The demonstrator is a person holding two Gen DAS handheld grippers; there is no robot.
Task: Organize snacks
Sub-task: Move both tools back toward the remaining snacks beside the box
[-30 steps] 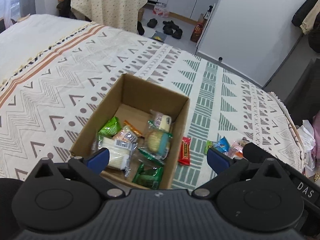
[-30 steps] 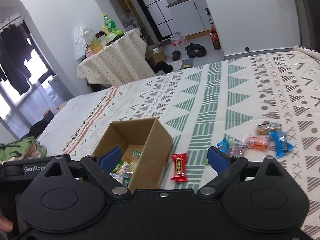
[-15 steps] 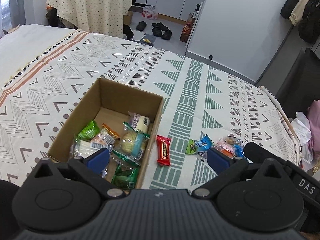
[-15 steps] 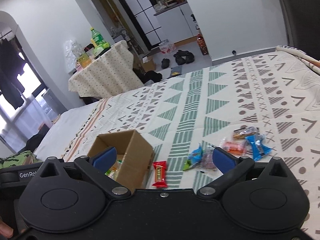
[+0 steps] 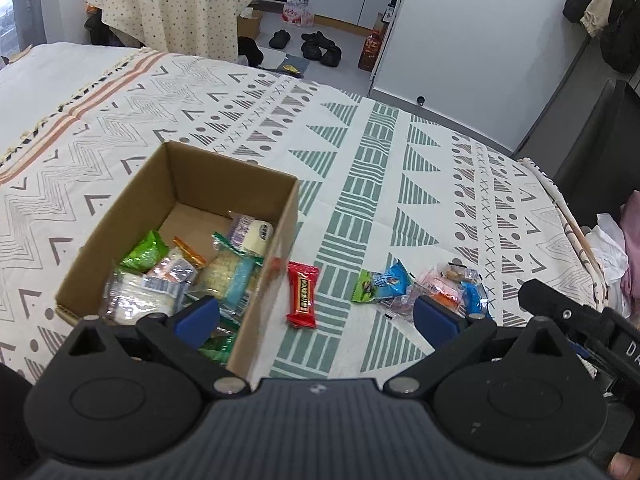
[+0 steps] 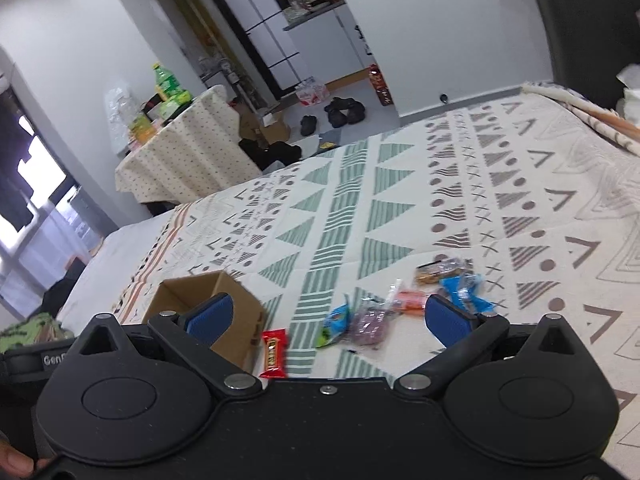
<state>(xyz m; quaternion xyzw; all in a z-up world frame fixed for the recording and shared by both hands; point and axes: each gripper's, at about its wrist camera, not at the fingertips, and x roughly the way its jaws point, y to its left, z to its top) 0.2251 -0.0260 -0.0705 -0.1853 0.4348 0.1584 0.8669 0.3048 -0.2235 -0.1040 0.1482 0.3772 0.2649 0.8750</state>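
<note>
Two open grippers hover over a patterned bedspread as snacks wait to be boxed.

From the left wrist, the left gripper (image 5: pixel 316 318) hangs empty, jaws spread wide, above the cardboard box (image 5: pixel 236 176) already holding several packets; a red snack bar (image 5: pixel 303 295) lies just beside the box's wall, with the loose snacks (image 5: pixel 420 290) near it on the bedspread (image 5: pixel 400 184). From the right wrist, the right gripper (image 6: pixel 326 318) is likewise spread and empty over the same red bar and scatter. A grab could likely go wrong here: crinkly wrappers may slip, and the bar lies close enough to the box for a finger to nudge it. Wrapper print is unreadable; "GenR" shows partly on one gripper body, "DA" on the other.
</note>
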